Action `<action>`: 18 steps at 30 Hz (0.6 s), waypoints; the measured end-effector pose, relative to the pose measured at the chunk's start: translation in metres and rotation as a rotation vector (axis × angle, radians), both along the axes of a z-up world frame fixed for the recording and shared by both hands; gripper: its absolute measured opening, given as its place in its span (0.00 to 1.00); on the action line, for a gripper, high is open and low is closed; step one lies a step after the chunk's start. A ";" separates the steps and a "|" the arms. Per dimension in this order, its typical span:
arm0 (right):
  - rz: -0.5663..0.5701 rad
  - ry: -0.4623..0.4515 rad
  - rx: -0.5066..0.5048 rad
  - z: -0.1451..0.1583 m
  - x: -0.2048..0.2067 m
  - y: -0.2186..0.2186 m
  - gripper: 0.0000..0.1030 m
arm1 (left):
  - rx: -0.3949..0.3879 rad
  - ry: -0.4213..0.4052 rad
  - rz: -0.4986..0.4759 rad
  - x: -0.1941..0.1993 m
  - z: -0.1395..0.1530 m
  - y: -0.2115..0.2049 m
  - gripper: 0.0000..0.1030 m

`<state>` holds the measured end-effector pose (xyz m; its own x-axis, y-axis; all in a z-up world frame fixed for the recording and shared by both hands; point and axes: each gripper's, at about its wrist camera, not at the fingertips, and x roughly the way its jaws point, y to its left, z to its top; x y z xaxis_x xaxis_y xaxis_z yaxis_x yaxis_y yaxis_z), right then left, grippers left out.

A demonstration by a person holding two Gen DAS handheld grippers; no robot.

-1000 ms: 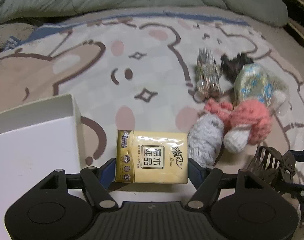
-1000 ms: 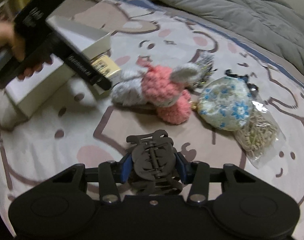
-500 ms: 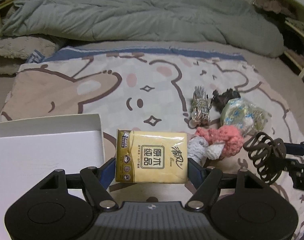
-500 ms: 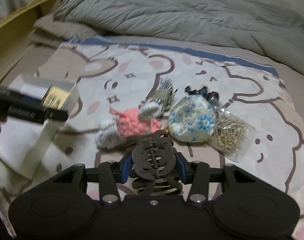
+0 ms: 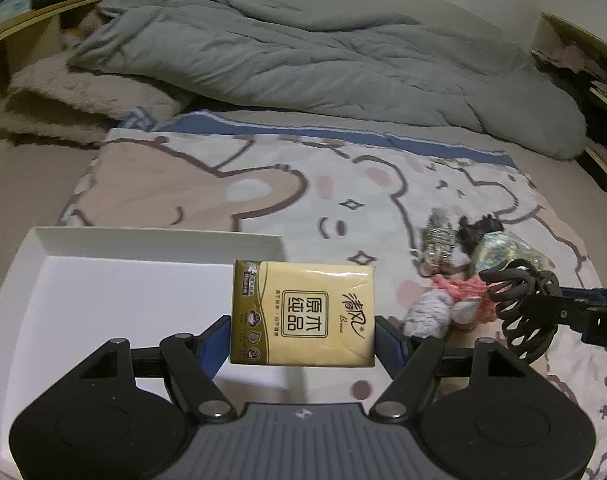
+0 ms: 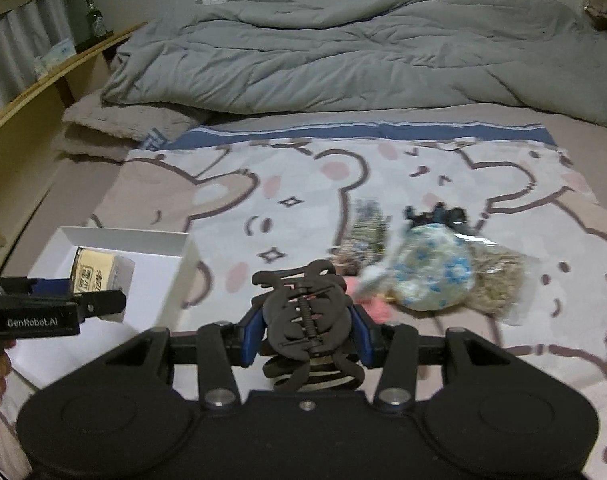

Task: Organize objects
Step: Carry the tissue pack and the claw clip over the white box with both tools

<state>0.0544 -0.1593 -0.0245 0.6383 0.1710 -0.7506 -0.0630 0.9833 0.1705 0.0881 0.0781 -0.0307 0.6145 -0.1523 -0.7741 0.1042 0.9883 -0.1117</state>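
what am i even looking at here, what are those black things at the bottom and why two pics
No robot here: a person holds a handheld two-finger gripper in each hand, and each carries a wide-angle camera looking forward along its fingers. That gives two pictures of the same bed.

In the left camera's picture, the left gripper is shut on a yellow tissue pack, held over a white box.

In the right camera's picture, the right gripper is shut on a dark hair claw clip.

On the bear-print blanket lie a pink and grey knitted toy, a blue-flowered pouch, a clear bag of pale bits and a few smaller items too blurred to name. A grey duvet is bunched behind.
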 end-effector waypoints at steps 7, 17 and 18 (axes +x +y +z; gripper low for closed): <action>0.036 0.022 0.051 -0.003 0.006 0.048 0.45 | 0.009 0.003 0.041 -0.013 -0.001 0.035 0.72; 0.064 0.073 0.139 -0.015 0.011 0.116 0.45 | 0.035 0.049 0.086 -0.025 -0.017 0.082 0.72; 0.064 0.082 0.147 -0.017 0.012 0.120 0.45 | 0.038 0.056 0.090 -0.026 -0.020 0.087 0.72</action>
